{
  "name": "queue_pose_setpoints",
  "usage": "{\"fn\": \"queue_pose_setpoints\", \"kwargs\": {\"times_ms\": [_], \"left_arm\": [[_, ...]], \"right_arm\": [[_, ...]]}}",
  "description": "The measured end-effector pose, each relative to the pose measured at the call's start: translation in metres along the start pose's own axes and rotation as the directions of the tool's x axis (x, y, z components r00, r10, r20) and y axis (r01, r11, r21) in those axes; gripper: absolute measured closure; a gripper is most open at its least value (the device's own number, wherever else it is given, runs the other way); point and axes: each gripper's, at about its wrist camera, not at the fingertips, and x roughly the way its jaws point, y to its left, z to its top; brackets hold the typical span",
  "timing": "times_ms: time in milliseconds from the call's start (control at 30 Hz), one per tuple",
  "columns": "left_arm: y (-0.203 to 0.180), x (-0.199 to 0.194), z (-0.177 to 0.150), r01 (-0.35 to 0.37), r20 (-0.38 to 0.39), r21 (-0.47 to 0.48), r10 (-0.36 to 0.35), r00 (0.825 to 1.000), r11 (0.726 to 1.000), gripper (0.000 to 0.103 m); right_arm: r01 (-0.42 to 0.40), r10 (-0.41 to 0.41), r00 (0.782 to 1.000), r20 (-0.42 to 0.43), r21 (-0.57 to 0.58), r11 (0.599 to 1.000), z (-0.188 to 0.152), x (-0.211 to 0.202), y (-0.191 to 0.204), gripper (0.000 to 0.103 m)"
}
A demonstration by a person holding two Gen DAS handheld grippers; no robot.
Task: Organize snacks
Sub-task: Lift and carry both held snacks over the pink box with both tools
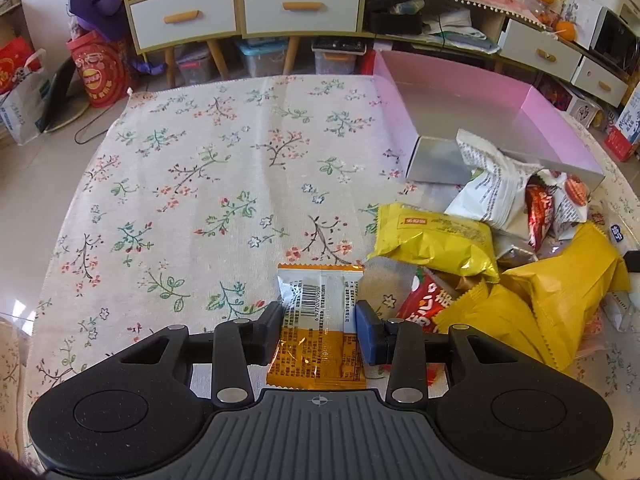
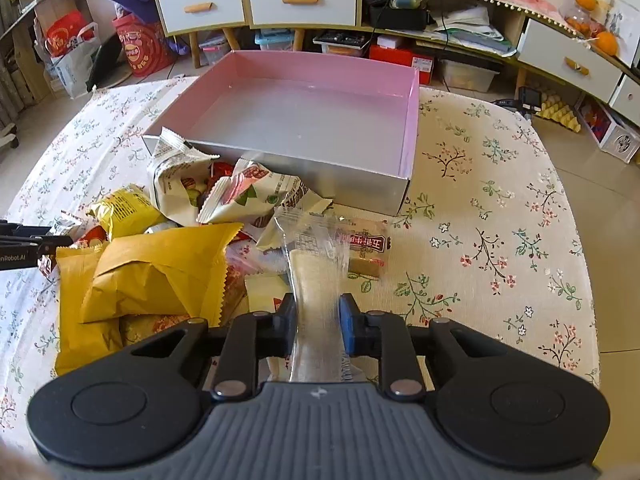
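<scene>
My left gripper [image 1: 319, 326] is shut on an orange and silver snack packet [image 1: 320, 300] with a barcode, held just above the floral cloth. To its right lies the snack pile: yellow bags [image 1: 436, 242], white packets [image 1: 496, 188] and a red packet [image 1: 426, 304]. My right gripper [image 2: 318, 322] is shut on a clear-wrapped pale snack bar [image 2: 316, 272], its far end over the pile's right edge. Yellow bags [image 2: 160, 268] and white packets [image 2: 176, 176] lie left of it. The pink box [image 2: 412, 120] stands open behind the pile, nothing inside.
The floral tablecloth [image 1: 192, 184] spreads wide to the left of the pile. Drawer cabinets [image 1: 240, 8], storage bins and red bags [image 1: 100, 72] line the floor and far wall. The other gripper's black tip [image 2: 24, 244] shows at the left edge of the right wrist view.
</scene>
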Motion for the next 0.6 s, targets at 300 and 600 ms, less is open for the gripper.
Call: {"fn": "queue_pose_setpoints", "kwargs": {"times_ms": [300, 600], "left_arm": [[-0.005, -0.016, 0.003, 0.025, 0.038, -0.018, -0.024, 0.999, 1.0, 0.067], [-0.016, -0.028, 0.004, 0.063, 0.059, -0.03, -0.061, 0.996, 0.998, 0.067]], "right_arm": [[-0.004, 0.004, 1.0, 0.006, 0.0, 1.0, 0.001, -0.002, 0.002, 0.087], [0.002, -0.002, 0.998, -0.069, -0.003, 1.0, -0.006, 0.019, 0.003, 0.07]]}}
